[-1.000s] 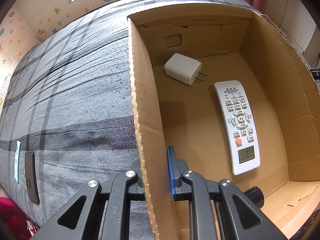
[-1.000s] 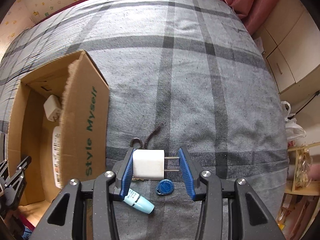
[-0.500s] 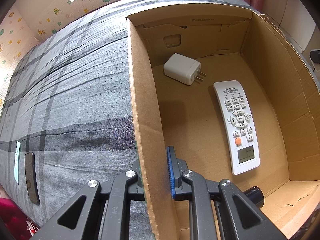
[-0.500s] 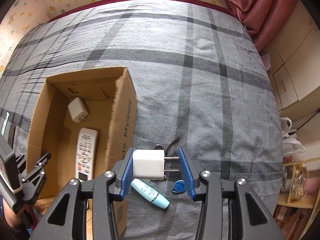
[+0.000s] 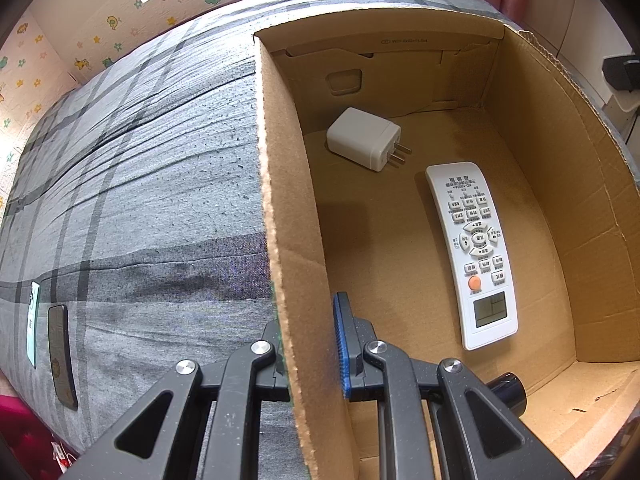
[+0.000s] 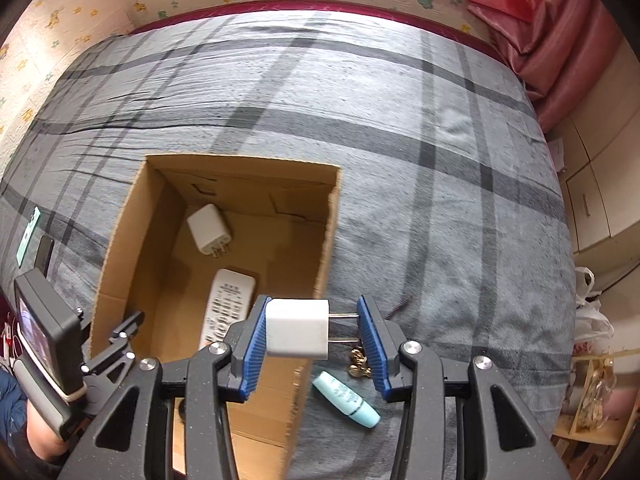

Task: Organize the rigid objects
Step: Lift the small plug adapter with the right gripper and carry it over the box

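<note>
Grey plaid bedding (image 6: 400, 128) carries everything, and the brown cardboard box (image 6: 132, 216) sits on the bed at about nine o'clock from the right gripper (image 6: 310, 334). That gripper's blue fingers (image 6: 252, 344) are clamped on a white charger (image 6: 297, 328): one pad presses the block's flat back, the other meets the tips of its two prongs, so the charger's long axis runs across the fingers, three to nine o'clock. It hangs above the box's right wall, near the front corner, so the relation that matters is simple: the open interior lies to the left, at about ten o'clock, and I judge a short carry that way would put it over free floor.

The left gripper (image 5: 308, 344) is closed on the box's left wall, one finger outside and one inside, apparently steadying it.

Inside lie a white remote (image 5: 474, 252), lengthwise front to back, and at its eleven o'clock a second charger (image 5: 362, 138), prongs pointing toward three o'clock.

The right wrist view alone shows the held charger, plus a teal tube (image 6: 346, 400) and a small gold trinket (image 6: 358, 360) on the bed at five o'clock below the fingers. The left wrist view alone shows a dark cylinder (image 5: 508, 390) in the box's near end, partly hidden.
</note>
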Tool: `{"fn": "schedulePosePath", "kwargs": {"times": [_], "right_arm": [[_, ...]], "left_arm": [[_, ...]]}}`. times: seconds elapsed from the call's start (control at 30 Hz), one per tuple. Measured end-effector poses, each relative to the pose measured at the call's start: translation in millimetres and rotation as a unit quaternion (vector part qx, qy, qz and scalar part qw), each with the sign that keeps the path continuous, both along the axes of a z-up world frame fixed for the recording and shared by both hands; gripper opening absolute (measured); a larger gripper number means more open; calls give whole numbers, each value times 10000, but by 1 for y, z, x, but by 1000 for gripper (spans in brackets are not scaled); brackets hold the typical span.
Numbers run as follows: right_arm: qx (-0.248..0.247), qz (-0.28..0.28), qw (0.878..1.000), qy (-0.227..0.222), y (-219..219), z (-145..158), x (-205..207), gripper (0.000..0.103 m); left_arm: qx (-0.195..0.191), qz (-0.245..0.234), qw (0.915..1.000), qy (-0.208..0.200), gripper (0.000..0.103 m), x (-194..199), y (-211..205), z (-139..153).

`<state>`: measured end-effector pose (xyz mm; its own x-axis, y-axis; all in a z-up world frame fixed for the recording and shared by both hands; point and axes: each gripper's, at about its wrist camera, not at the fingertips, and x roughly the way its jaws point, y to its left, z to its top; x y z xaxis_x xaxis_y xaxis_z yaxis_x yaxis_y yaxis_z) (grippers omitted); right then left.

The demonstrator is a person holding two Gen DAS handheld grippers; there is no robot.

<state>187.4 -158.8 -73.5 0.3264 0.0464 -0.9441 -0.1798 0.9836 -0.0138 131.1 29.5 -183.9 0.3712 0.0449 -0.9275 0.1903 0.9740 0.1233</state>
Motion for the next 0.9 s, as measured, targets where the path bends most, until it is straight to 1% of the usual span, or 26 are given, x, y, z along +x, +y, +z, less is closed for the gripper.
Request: {"fn": "schedulePosePath", "kwargs": {"times": [0.4,0.9], "right_arm": [[82,322,9994,85,45,-11,6,47],[4,424,9984,370,79,-53,21,47]], "left_arm": [[-32,7,10000,2,16,0,-1,0],[-102,19,9999,9,16,0,2,2]]}}
